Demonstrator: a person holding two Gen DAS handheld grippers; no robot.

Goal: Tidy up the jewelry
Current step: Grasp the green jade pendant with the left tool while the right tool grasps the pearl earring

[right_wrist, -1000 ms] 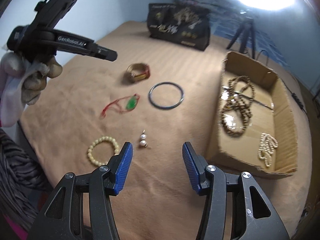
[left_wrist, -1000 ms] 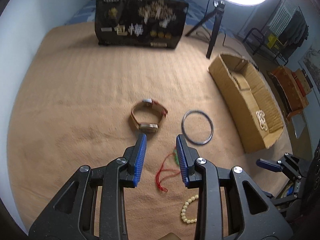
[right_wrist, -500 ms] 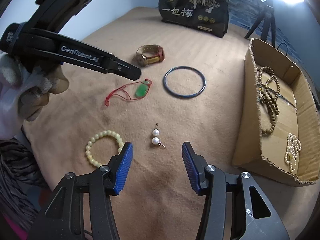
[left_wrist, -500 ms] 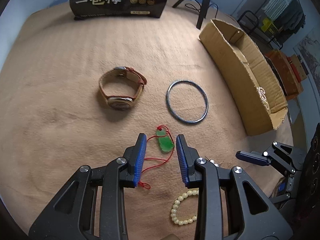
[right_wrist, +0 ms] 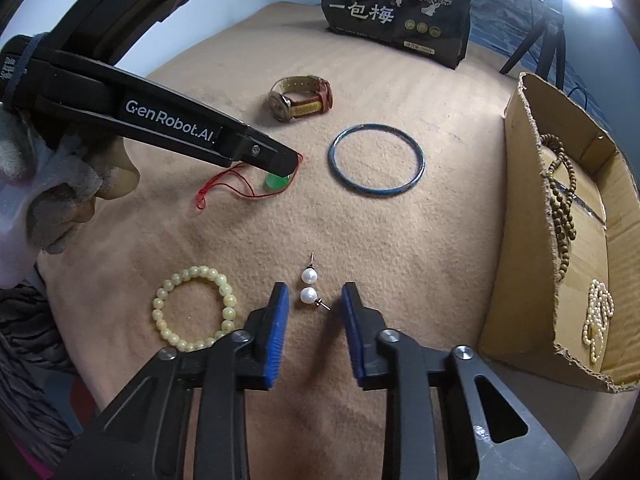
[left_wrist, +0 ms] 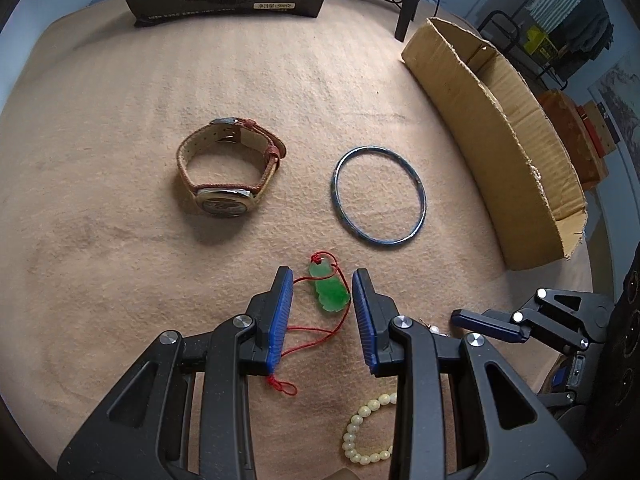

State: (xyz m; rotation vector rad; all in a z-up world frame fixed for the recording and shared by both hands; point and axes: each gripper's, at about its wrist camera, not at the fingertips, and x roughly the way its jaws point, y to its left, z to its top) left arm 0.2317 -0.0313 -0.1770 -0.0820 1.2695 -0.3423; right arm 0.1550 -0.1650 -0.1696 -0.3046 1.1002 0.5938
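Note:
A green pendant (left_wrist: 329, 293) on a red cord (left_wrist: 316, 338) lies on the tan cloth between the fingertips of my open left gripper (left_wrist: 322, 285); it also shows in the right wrist view (right_wrist: 276, 181), half hidden by that gripper. Two pearl earrings (right_wrist: 308, 285) lie just ahead of and between the fingertips of my open right gripper (right_wrist: 313, 298). A yellow bead bracelet (right_wrist: 195, 307) lies left of it. A brown-strap watch (left_wrist: 230, 172) and a blue bangle (left_wrist: 378, 195) lie further out.
An open cardboard box (right_wrist: 560, 208) at the right holds brown prayer beads (right_wrist: 562, 200) and a pearl strand (right_wrist: 598, 316). A black printed bag (right_wrist: 394, 8) stands at the far edge, a tripod (right_wrist: 548, 36) beside it.
Both grippers have moved forward and down. The left now straddles the green pendant; the right has closed in on the pearl earrings and its jaws have narrowed a little.

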